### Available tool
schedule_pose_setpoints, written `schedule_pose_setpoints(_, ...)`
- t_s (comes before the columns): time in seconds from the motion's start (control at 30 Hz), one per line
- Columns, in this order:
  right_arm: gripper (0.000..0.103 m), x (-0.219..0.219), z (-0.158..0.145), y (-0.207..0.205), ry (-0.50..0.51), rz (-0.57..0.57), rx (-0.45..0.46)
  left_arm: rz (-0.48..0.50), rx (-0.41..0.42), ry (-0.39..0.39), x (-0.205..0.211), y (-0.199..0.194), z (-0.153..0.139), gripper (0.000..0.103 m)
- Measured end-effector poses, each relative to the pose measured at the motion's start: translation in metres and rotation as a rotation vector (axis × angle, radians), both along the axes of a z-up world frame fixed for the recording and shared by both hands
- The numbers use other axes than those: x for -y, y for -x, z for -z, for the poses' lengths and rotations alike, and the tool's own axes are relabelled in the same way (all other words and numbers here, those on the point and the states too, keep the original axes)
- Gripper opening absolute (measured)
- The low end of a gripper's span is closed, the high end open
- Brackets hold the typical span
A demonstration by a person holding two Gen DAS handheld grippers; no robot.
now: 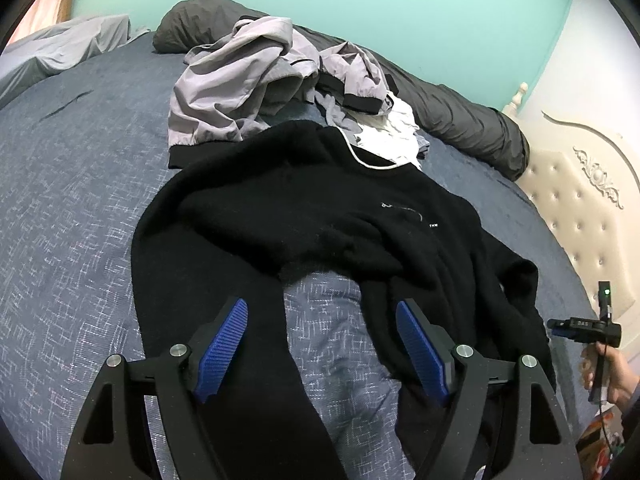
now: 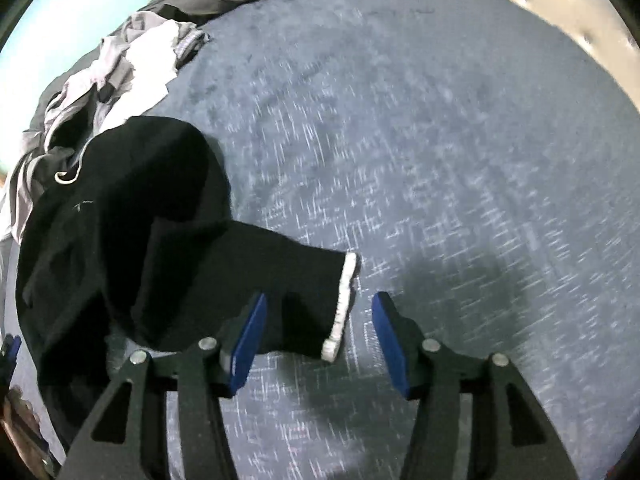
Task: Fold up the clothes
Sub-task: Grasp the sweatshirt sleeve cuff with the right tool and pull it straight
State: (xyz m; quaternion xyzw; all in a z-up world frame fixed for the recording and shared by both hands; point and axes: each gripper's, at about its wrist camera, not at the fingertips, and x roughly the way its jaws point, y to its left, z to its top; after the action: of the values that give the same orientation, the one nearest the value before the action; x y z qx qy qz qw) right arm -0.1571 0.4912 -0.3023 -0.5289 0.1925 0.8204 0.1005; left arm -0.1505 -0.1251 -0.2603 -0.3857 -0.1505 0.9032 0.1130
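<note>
**Operator:** Black knit is what I'm working on: the black sweatshirt (image 1: 320, 216) lies spread on the bed (image 1: 80, 200), collar toward the far pillows, not yet folded. My left hand-held gripper (image 1: 322, 344) hovers over its hem with jaws wide and nothing between them.

**Partner:** And the right one?

**Operator:** My right hand-held gripper (image 2: 318, 332) stands part-way open over the sleeve's white-edged cuff (image 2: 344, 304). The pads aren't pressing on it, so I hold nothing there. I judge this is the laying-out step, sleeve stretched sideways.

**Partner:** Next?

**Operator:** Probably bring that sleeve across the chest. That calls for closing on the cuff itself, not the bedcover beneath, and lifting enough that the cloth doesn't drag.

**Partner:** Surroundings?

**Operator:** Blue-grey woven bedcover, a grey jacket (image 1: 240, 80) heaped beyond the sweatshirt with some white cloth (image 1: 392, 132) beside it, dark grey pillows (image 1: 460, 120), a cream tufted headboard (image 1: 580, 208) and a mint-green wall (image 1: 360, 0).
</note>
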Motion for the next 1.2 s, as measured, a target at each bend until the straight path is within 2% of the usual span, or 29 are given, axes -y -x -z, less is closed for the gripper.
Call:
schedule_pose_setpoints(0.1,0.055,0.004,0.013,0.005,0.004,0.012,0.015,0.002,0.001,0.004,-0.001,0.001,0.000,0.080)
schedule_pose_setpoints(0.23,0.053,0.022,0.016,0.010,-0.070,-0.053,0.007,0.005,0.003,0.010,-0.003,0.002,0.001,0.080)
schedule_pose_setpoints(0.27,0.049,0.026,0.016,0.010,-0.078,-0.065,0.000,0.006,0.003,0.011,-0.003,0.002,0.001,0.081)
schedule_pose_setpoints(0.33,0.025,0.032,0.015,0.011,-0.090,-0.076,-0.007,0.007,0.004,0.014,-0.004,0.002,0.002,0.081)
schedule_pose_setpoints(0.43,0.013,0.035,0.008,0.011,-0.104,-0.074,-0.036,0.011,0.003,0.019,-0.006,0.002,0.001,0.080)
schedule_pose_setpoints(0.67,0.011,0.011,-0.036,0.002,-0.161,-0.016,-0.139,0.008,0.001,0.020,-0.005,0.002,0.000,0.081)
schedule_pose_setpoints(0.87,0.010,-0.042,-0.066,-0.005,-0.235,0.033,-0.161,0.013,-0.003,0.028,-0.007,0.002,-0.001,0.081)
schedule_pose_setpoints(1.2,0.010,-0.125,-0.109,-0.009,-0.287,0.174,-0.188,0.021,-0.007,0.042,-0.013,0.002,-0.002,0.081)
